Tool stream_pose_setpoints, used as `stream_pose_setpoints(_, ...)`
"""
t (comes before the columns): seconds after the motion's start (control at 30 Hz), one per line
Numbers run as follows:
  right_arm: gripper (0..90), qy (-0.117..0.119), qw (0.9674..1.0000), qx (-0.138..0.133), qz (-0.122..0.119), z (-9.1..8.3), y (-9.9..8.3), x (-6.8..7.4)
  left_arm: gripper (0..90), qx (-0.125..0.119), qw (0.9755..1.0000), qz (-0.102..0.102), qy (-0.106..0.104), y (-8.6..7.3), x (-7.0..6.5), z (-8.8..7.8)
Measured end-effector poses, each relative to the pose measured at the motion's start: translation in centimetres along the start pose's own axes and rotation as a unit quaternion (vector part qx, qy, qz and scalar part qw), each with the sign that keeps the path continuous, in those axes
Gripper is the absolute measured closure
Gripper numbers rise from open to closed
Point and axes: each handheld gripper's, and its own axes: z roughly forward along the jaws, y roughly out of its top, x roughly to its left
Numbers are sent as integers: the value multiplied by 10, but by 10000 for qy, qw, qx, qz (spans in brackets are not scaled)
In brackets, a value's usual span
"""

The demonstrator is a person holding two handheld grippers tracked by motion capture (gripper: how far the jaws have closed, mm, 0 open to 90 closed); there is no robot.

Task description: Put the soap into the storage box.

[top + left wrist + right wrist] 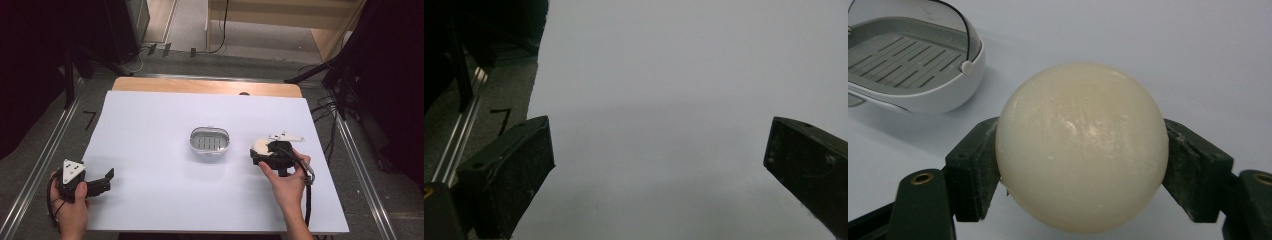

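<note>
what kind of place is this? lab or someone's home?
Most likely a lab data-collection rig, not a home. A white-covered table sits between metal rails, with black drapes at the sides and loose cables on the grey carpet. A person's hands work a handheld tool each.

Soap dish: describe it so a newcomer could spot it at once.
On the white table, look near the middle, left of the right gripper that clamps a round cream soap. The soap dish is an oval white tray with a slotted grey drain insert, the sole container there.

the soap dish [210, 140] sits mid-table; the soap [259, 146] lies just right of it, the left gripper [102, 181] far left and nearer the person.
</note>
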Motion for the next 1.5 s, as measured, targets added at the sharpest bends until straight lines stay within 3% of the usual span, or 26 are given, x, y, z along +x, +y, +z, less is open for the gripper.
stream_pose_setpoints(1.5,255,415,9985,-145,-332,21,36,60,3,45,10000,14,-12,0,0,1)
